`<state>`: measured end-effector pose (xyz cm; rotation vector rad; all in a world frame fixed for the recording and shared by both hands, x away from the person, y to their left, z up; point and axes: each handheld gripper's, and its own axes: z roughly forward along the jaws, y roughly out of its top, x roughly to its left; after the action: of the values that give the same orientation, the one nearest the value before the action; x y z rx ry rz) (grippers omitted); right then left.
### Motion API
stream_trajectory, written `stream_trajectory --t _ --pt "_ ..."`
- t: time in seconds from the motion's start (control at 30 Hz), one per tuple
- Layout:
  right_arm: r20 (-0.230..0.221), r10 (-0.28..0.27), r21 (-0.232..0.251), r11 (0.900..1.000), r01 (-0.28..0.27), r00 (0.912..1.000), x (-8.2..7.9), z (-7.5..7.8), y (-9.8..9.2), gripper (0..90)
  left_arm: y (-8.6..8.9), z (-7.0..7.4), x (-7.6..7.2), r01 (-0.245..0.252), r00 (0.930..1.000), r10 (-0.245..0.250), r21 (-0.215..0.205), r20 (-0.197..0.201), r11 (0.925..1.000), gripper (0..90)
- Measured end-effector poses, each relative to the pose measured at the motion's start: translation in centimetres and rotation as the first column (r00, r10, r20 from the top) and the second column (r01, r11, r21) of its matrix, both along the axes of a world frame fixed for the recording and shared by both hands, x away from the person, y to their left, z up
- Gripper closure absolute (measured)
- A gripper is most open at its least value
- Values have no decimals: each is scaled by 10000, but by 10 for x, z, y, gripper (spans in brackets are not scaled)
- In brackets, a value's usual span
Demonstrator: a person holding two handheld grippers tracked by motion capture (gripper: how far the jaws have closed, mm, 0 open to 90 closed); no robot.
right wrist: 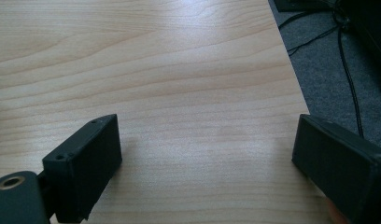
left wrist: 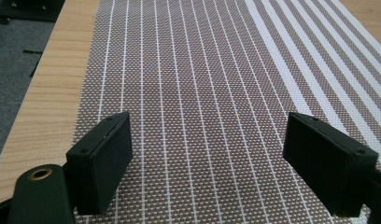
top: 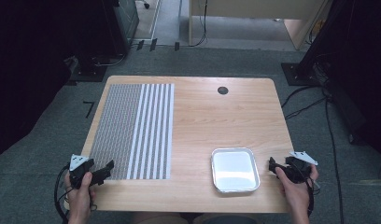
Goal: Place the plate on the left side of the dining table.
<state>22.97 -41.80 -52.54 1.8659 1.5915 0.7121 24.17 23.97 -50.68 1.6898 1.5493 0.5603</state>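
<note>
The woven placemat [top: 132,130] lies flat on the left half of the wooden table [top: 216,116], with fine stripes on its left part and broad white stripes on its right part, and its near edge is close to the near edge of the table. The left gripper [top: 104,169] hovers at the near left corner of this placemat; in the left gripper view its jaws stand wide apart over the weave [left wrist: 198,93], and nothing is between them. To the right, near the front edge, a shallow foil tray [top: 235,169] stands empty, well apart from the placemat. Just beside the tray, on its right, the right gripper [top: 272,167] is held low over bare wood, and its jaws are also spread, with nothing between them. A small dark grommet [top: 222,90] sits in the far part of the table. I judge that the work is at its beginning: both hands are in a ready position and no thing is gripped yet. The next move probably calls for lowering the left gripper to the edge of the placemat and closing on the thin fabric, which needs a flat, low approach so one jaw can slip under it.
</note>
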Motion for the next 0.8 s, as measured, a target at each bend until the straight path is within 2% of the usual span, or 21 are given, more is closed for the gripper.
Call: stream_trajectory --t 0.17,0.2,0.33,0.4,0.47,0.63,0.8 --pt "9 -13 -37 10000 14 10000 0 0 1 85 3 2 -1 -113 9999 115 -341 46 9994 160" --pt "126 -47 -173 9998 49 9999 -1 1 2 149 5 3 -1 -250 9997 253 -471 59 9986 160" --pt "344 -161 -231 9996 169 9993 -3 3 4 160 8 5 -2 -241 9996 250 -770 110 9967 160" --pt "596 -98 20 10000 97 9982 -4 7 6 162 7 7 -3 -228 9996 238 -747 125 9969 160" --pt "725 -30 75 10000 24 9974 -5 9 8 166 5 8 -3 -194 9997 205 -703 156 9973 160" --pt "860 18 222 9997 -38 9963 -7 13 13 179 -3 11 -4 -92 9997 106 -609 218 9981 160" --pt "1145 94 443 9989 -145 9934 -7 17 19 195 -17 13 -5 255 9994 -244 -476 231 9985 160"
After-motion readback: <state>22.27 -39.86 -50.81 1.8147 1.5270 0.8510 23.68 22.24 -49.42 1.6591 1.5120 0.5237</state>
